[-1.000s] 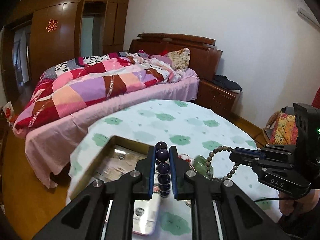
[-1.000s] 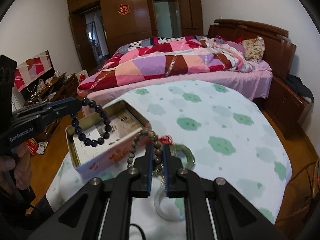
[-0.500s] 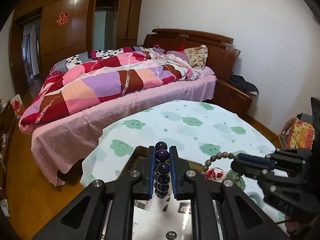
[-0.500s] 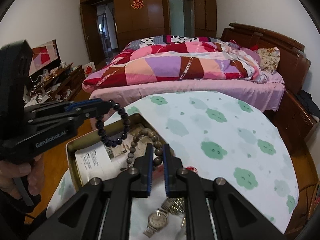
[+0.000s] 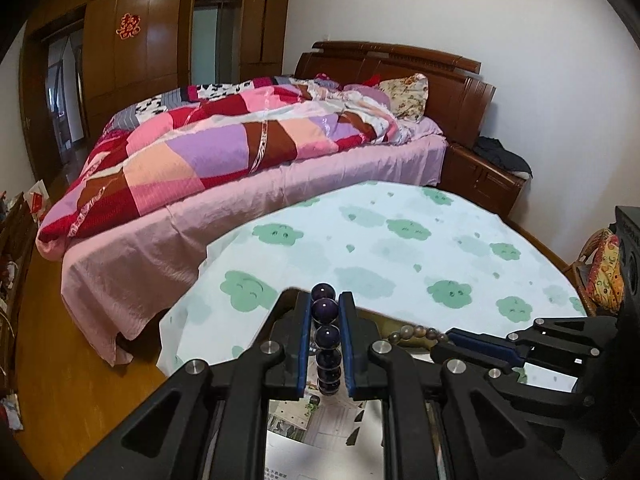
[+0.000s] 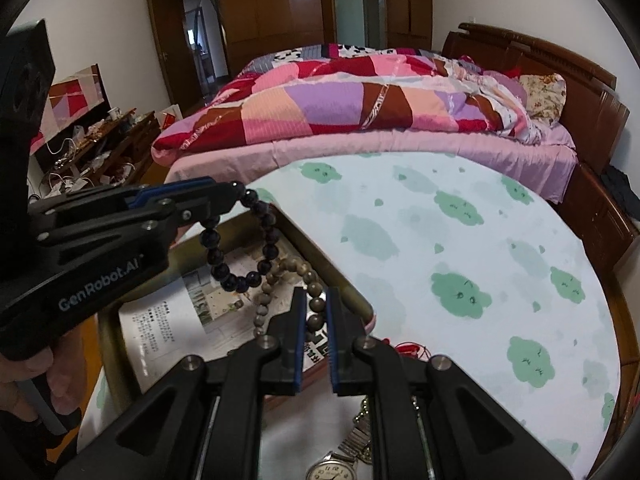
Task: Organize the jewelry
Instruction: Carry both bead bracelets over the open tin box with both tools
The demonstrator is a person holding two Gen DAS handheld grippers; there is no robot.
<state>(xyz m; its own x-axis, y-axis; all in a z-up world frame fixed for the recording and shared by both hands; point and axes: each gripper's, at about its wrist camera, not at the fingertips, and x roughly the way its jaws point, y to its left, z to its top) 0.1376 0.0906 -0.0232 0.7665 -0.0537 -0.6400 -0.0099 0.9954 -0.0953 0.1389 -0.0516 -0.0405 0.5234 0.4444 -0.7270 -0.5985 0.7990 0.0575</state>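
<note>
My left gripper (image 5: 324,312) is shut on a dark purple bead bracelet (image 5: 327,338), which hangs over the open metal tin (image 6: 108,332) in the right wrist view (image 6: 240,248). My right gripper (image 6: 315,304) is shut on a brown bead bracelet (image 6: 280,280), also held above the tin; it shows in the left wrist view (image 5: 416,333) by the right gripper's tip (image 5: 444,344). The two bracelets hang close together. The tin is lined with printed paper (image 6: 180,320).
The tin sits at the near left of a round table with a green-cloud cloth (image 6: 460,248). A wristwatch (image 6: 340,464) and a red tassel (image 6: 408,350) lie near the tin. A bed with a patchwork quilt (image 5: 224,152) stands beyond the table.
Both grippers have moved further over the tin with their bracelets. The brown bracelet now hangs beside the purple one above the paper lining.
</note>
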